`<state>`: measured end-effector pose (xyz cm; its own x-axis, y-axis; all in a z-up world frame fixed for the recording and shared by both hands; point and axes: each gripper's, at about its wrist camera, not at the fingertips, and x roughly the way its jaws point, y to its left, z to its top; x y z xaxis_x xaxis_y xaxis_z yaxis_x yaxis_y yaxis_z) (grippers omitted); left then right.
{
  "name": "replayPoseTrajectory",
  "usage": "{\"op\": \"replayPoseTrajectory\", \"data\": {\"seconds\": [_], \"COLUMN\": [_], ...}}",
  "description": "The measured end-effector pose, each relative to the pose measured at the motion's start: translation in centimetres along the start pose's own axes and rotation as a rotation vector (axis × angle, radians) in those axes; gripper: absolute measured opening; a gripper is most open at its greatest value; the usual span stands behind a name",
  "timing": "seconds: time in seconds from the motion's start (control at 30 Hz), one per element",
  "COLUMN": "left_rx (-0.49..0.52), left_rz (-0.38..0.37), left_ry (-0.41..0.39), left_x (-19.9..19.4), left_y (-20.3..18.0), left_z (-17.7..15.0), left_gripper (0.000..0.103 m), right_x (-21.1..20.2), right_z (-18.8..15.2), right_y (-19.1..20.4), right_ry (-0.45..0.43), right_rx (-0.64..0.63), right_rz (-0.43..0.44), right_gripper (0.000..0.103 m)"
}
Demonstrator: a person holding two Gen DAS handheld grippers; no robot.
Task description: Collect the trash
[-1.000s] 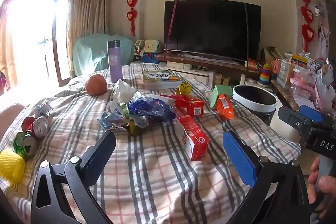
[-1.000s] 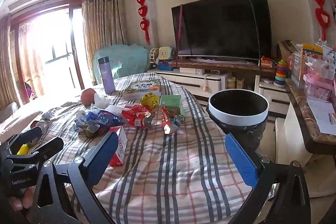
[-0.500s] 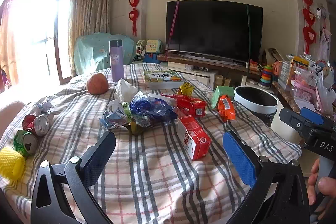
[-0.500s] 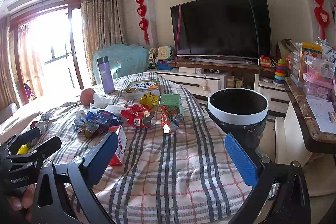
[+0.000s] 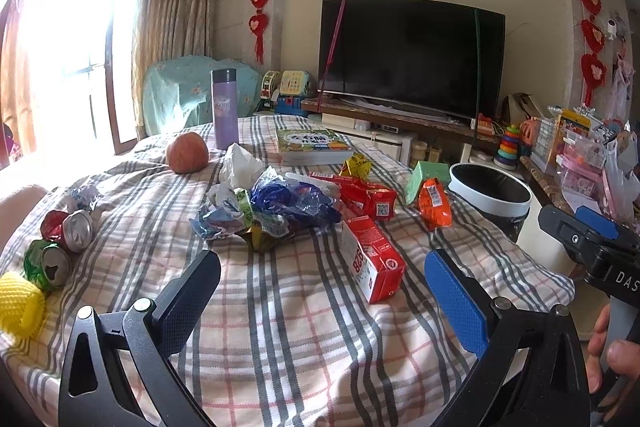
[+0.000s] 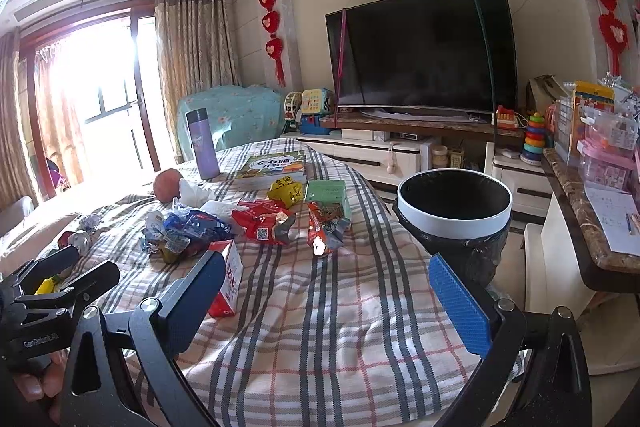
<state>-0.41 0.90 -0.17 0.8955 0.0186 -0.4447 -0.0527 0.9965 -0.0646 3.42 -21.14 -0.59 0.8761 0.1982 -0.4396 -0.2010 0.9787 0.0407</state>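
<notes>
Two sets of tongs hang wide apart and empty over the near edge of the plaid-covered surface [image 5: 280,327]: the left tongs [image 5: 322,291] at the bottom of the left wrist view, the right tongs [image 6: 326,293] at the bottom of the right wrist view. Nothing has been picked up yet, by the look of it.

The trash lies mid-frame in both views. A red carton [image 5: 372,259] is nearest, lying on its side just above the left tongs. Behind it sits a loose heap of blue wrappers [image 5: 280,205], then a red packet [image 5: 366,197] and an orange packet [image 5: 434,203]. Crushed cans [image 5: 66,237] lie at the left edge. The bin [image 6: 454,207], lined in black with a white rim, stands off the surface at the right, mid-frame in the right wrist view.

Several risks stand out. The wrappers are thin and crumpled, so a pinch could take one scrap and drag the rest loose, or catch the cloth and pull it up. Both tongs sit close together, so reaching for the carton at once could make them collide. The apple [image 5: 187,157], purple bottle [image 5: 225,109] and book [image 5: 310,145] in the upper middle are probably not trash and could be swept in by mistake. The bin stands past the surface edge, so an early release would drop litter onto the floor.
</notes>
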Motion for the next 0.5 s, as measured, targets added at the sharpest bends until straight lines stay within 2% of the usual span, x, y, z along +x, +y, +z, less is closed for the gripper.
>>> {"op": "replayPoseTrajectory", "data": {"seconds": [0.5], "left_rx": [0.007], "left_rz": [-0.001], "left_ry": [-0.002], "left_x": [-0.02], "left_y": [-0.21], "left_z": [-0.15], "left_gripper": [0.102], "right_x": [0.16], "right_z": [-0.13], "right_y": [0.15], "right_ry": [0.010], "right_rx": [0.005], "right_rz": [0.004], "right_gripper": [0.102]}}
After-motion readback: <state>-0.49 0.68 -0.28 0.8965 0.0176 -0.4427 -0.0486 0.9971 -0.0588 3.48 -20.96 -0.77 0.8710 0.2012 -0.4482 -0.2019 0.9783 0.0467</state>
